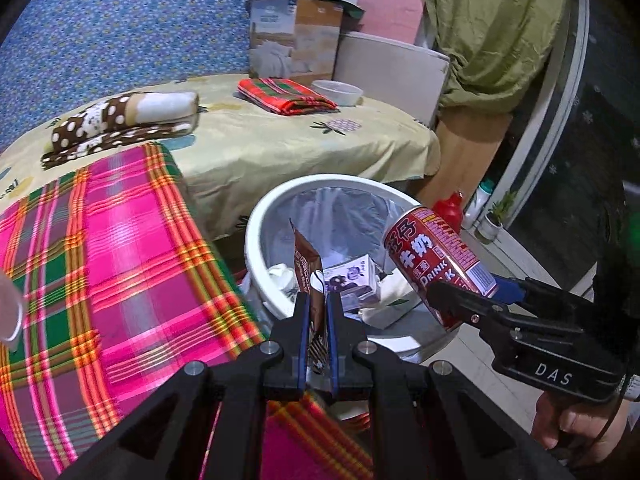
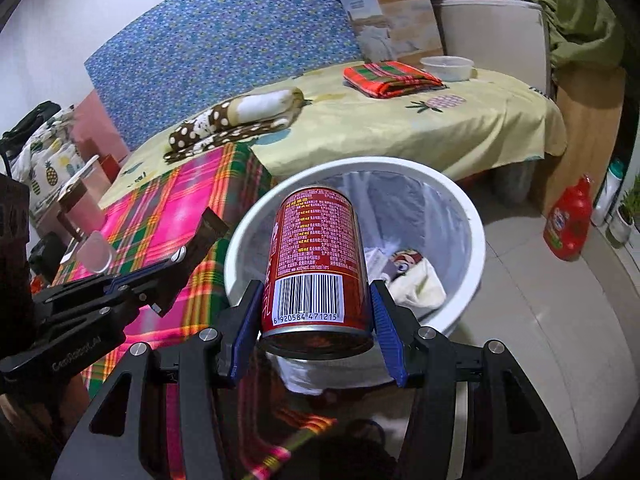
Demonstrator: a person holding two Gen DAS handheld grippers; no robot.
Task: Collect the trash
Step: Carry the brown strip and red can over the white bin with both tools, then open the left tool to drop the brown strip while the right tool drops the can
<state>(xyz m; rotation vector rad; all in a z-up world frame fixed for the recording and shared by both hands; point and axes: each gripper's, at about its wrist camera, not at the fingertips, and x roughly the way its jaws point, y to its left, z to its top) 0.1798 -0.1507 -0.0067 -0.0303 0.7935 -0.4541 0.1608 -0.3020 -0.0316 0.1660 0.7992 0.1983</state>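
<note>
My left gripper (image 1: 318, 296) is shut on a brown snack wrapper (image 1: 307, 260), which sticks up between the blue pads above the near rim of a white trash bin (image 1: 256, 232). The bin has a clear liner and holds a small carton (image 1: 352, 280) and crumpled paper. My right gripper (image 2: 316, 286) is shut on a red drink can (image 2: 316, 256) tilted over the bin (image 2: 476, 240). In the left wrist view the can (image 1: 436, 260) hangs at the bin's right side in the right gripper (image 1: 476, 284). The left gripper (image 2: 168, 280) with the wrapper (image 2: 204, 232) shows at the left.
A pink plaid cloth (image 1: 120, 260) covers the surface left of the bin. Behind is a bed with a yellow sheet (image 1: 280, 144), a polka-dot towel (image 1: 120, 120), a folded red cloth (image 1: 284, 96) and a white bowl (image 1: 338, 90). A red detergent bottle (image 2: 568, 220) stands on the tiled floor. A clear cup (image 2: 96, 252) sits left.
</note>
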